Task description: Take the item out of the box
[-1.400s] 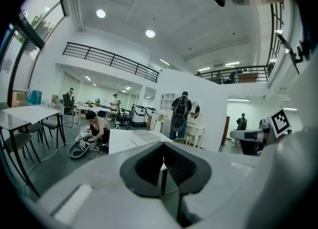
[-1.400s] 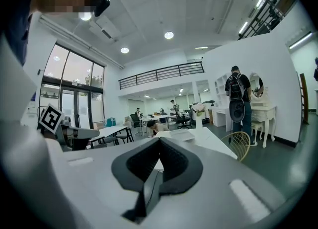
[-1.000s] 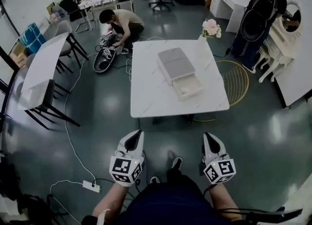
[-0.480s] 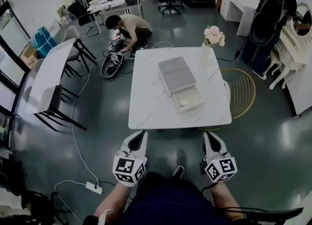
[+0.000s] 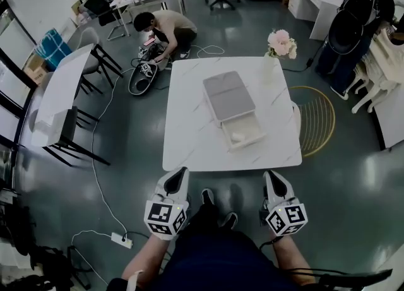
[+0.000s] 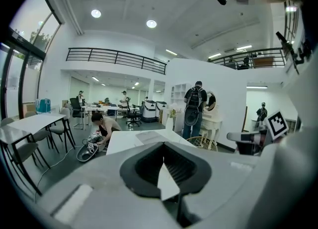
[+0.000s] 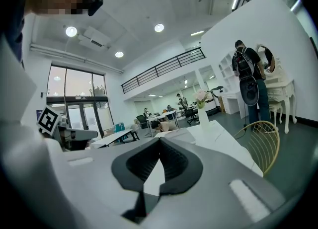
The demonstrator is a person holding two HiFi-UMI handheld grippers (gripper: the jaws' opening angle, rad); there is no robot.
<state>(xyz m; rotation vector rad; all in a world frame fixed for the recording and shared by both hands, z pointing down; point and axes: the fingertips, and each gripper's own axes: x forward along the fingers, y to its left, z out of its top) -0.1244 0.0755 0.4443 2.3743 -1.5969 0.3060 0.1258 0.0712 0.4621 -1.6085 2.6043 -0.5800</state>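
Observation:
A grey box [image 5: 227,96] lies on the white marble table [image 5: 189,132], its drawer [image 5: 243,133] pulled out toward me. A small pale item [image 5: 238,136] rests inside the drawer. My left gripper [image 5: 179,174] and right gripper [image 5: 272,175] hang side by side just short of the table's near edge, over the floor. Both are shut and hold nothing. In the left gripper view the shut left gripper [image 6: 163,147] points at the table [image 6: 130,141]. In the right gripper view the right gripper [image 7: 159,141] is shut too, with the table [image 7: 218,136] ahead.
A vase of pink flowers [image 5: 280,45] stands at the table's far right corner. A gold wire chair [image 5: 314,119] sits at the table's right. One person [image 5: 165,28] crouches beyond it, another [image 5: 355,12] stands far right. A power strip [image 5: 119,240] and cable lie on the floor at left.
The table and box have drawn nearer to both grippers in the head view. The grippers stay shut, side by side, and empty.

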